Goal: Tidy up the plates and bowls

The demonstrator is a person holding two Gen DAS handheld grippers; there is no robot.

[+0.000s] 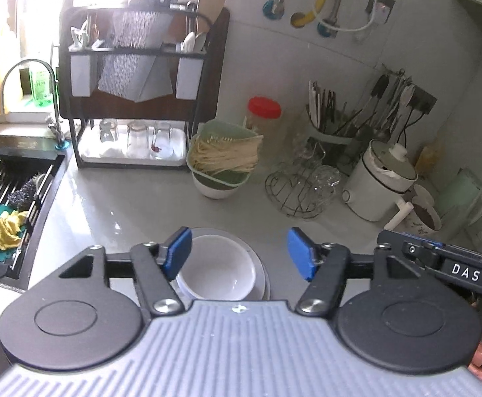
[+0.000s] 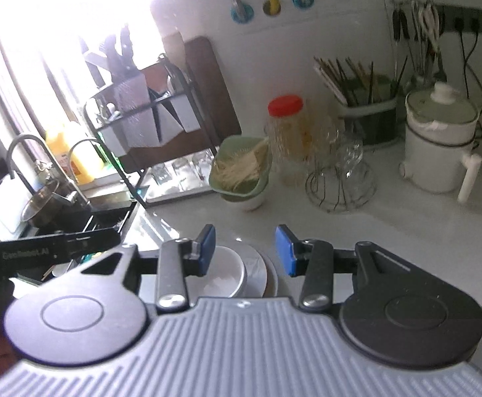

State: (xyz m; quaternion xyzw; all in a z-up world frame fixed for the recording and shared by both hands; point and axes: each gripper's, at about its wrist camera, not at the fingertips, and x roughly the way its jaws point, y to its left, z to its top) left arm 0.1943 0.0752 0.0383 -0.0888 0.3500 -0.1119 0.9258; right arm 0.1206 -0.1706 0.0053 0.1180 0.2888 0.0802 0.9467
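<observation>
Looks pretty far along, judging by the pile: white bowl (image 1: 216, 269) already nested on a stack of plates (image 1: 260, 276) at the near edge of the grey bench (image 1: 125, 205), just right of the sink (image 1: 16, 192). Same stack visible from the right wrist view too, bowl (image 2: 224, 274) sitting on plates (image 2: 260, 273), a bit blurry there. Only other bowl-ish thing in sight: a white bowl (image 1: 214, 188) further back with a green strainer of noodles (image 1: 224, 152) on top, near the dish rack (image 1: 135, 99), probably not part of the tidy-up but hard to say. Nothing else loose on the bench close by, so likely just about finished, or heading off for more. Left hand-held gripper (image 1: 237, 253) hanging above the stack with blue pads fairly wide apart, empty, touching nothing. Right hand-held gripper (image 2: 244, 251) also above the stack, pads somewhat narrower but clearly apart, nothing between them either. No contact with bowl or plates from either one.
</observation>
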